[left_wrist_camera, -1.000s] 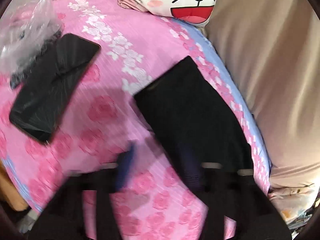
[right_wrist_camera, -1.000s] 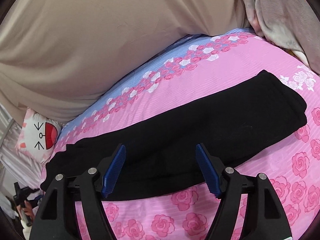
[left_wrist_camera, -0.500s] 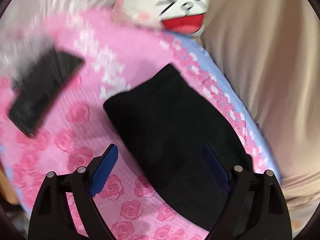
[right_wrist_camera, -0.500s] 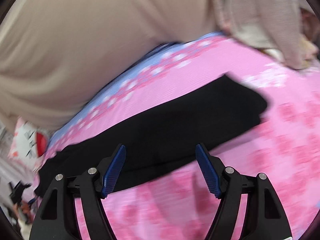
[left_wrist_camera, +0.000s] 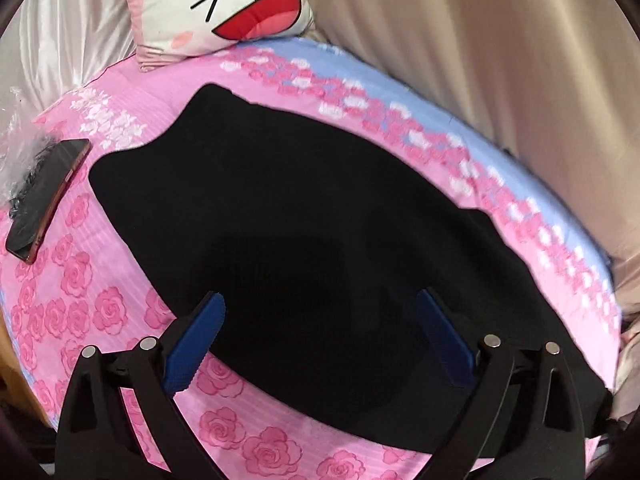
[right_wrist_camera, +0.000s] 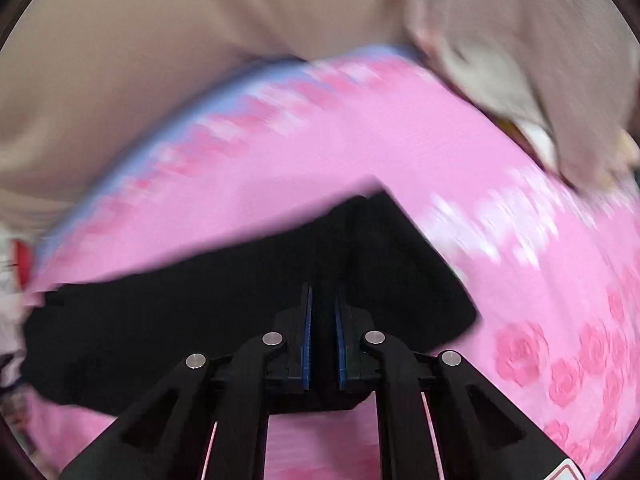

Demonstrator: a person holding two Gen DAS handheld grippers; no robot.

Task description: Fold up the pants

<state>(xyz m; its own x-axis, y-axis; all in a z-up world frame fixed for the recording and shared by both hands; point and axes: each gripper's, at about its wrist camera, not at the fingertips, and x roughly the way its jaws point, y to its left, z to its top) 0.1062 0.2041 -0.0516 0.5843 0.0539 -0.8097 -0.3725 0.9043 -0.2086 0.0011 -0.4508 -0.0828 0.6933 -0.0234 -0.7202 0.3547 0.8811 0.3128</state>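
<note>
Pink rose-printed bedsheet with a pale blue border (left_wrist_camera: 100, 312) covers the bed and carries everything listed.

Nearest: left gripper with black arms and blue pads (left_wrist_camera: 320, 340), one unit, hovering low over the near edge of the garment, fingers (left_wrist_camera: 196, 344) spread wide with nothing between them. Right gripper of the same make (right_wrist_camera: 322, 320), one unit, angled down onto the cloth, its blue pads (right_wrist_camera: 306, 336) drawn nearly together and pinching a raised ridge of black fabric; this view is motion-blurred.

Middle: black knit pants (left_wrist_camera: 304, 240), one pair, lying flat lengthwise across the sheet under the left gripper; in the right wrist view the pants (right_wrist_camera: 200, 320) peak upward at the pinch.

Left edge: black smartphone in a red case (left_wrist_camera: 48, 196), one, flat on the sheet, partly on a clear plastic bag (left_wrist_camera: 18, 136), well apart from the pants.

Far: white square cushion with a cartoon laughing face (left_wrist_camera: 216, 4), one, at the head. Beige curtain-like fabric (left_wrist_camera: 500, 80) behind; a crumpled floral blanket (right_wrist_camera: 540, 60) at the far right.
</note>
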